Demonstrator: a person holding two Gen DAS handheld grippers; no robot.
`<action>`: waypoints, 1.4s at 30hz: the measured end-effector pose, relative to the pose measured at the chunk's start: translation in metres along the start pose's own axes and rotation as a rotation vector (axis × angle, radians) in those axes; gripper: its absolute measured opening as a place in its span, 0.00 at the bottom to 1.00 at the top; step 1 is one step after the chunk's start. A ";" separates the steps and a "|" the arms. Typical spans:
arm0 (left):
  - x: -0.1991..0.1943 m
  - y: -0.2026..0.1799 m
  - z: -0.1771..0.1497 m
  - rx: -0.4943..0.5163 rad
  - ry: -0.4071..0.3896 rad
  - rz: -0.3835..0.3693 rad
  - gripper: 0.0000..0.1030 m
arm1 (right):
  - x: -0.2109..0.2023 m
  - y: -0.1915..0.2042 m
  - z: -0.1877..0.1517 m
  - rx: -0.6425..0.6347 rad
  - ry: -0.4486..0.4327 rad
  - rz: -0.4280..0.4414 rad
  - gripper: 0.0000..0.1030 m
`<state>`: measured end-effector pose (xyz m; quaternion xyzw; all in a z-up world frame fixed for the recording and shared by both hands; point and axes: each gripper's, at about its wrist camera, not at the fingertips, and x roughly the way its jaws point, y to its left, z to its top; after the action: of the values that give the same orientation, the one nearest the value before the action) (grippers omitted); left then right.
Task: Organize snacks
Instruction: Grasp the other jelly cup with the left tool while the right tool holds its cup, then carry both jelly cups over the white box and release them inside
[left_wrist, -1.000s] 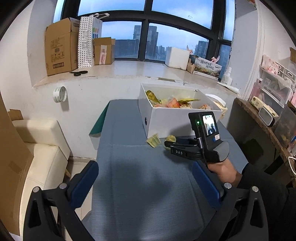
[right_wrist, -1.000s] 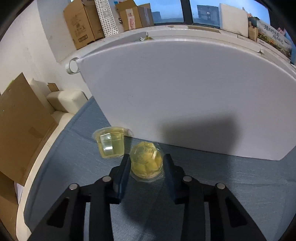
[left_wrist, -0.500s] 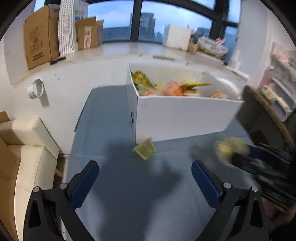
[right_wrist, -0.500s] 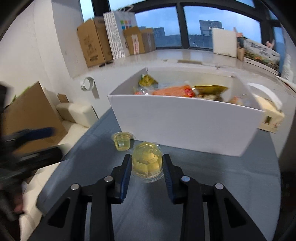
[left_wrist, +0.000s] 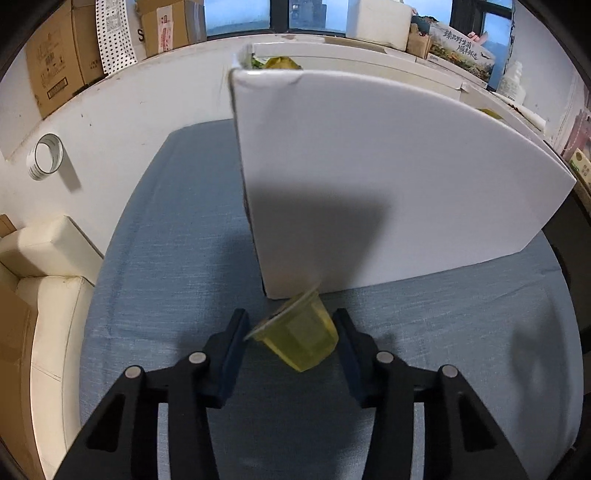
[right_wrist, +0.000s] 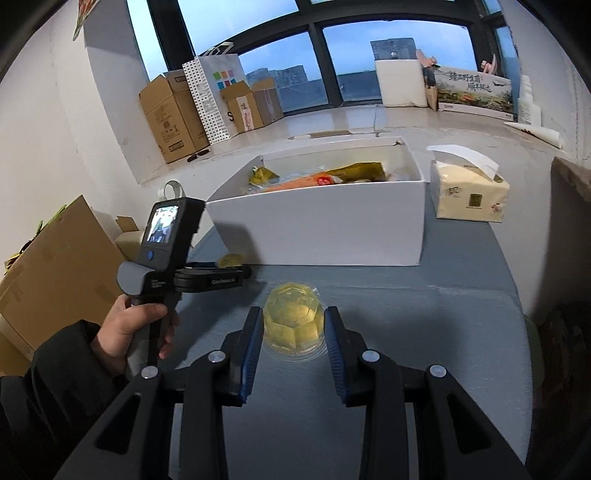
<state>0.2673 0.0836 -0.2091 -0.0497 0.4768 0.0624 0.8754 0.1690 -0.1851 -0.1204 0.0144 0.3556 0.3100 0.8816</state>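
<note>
— Now that our left gripper (left_wrist: 291, 325) has come down, its jaws bracket the tilted jelly cup (left_wrist: 299, 338) against the white box (left_wrist: 369, 177).

— Right gripper (right_wrist: 293, 326) stays clenched on its jelly cup (right_wrist: 293, 317); boxing follows.

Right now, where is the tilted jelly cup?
In the left wrist view, the tilted jelly cup sits between the left gripper fingers, beside the white box.

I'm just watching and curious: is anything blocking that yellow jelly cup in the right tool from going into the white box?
Only the white box's own front wall stands between; the jelly cup must go over it. The box top is open.
</note>
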 end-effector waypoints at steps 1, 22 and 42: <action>-0.001 0.001 -0.001 0.002 -0.002 0.002 0.50 | 0.000 -0.002 -0.001 0.005 0.001 0.003 0.35; -0.221 -0.016 0.000 0.074 -0.360 -0.201 0.50 | -0.019 0.021 0.042 -0.054 -0.099 0.019 0.35; -0.090 -0.027 0.135 0.021 -0.272 -0.112 0.99 | 0.106 -0.080 0.167 0.161 -0.050 -0.046 1.00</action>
<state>0.3351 0.0713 -0.0595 -0.0579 0.3509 0.0147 0.9345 0.3765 -0.1579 -0.0812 0.0849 0.3575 0.2598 0.8930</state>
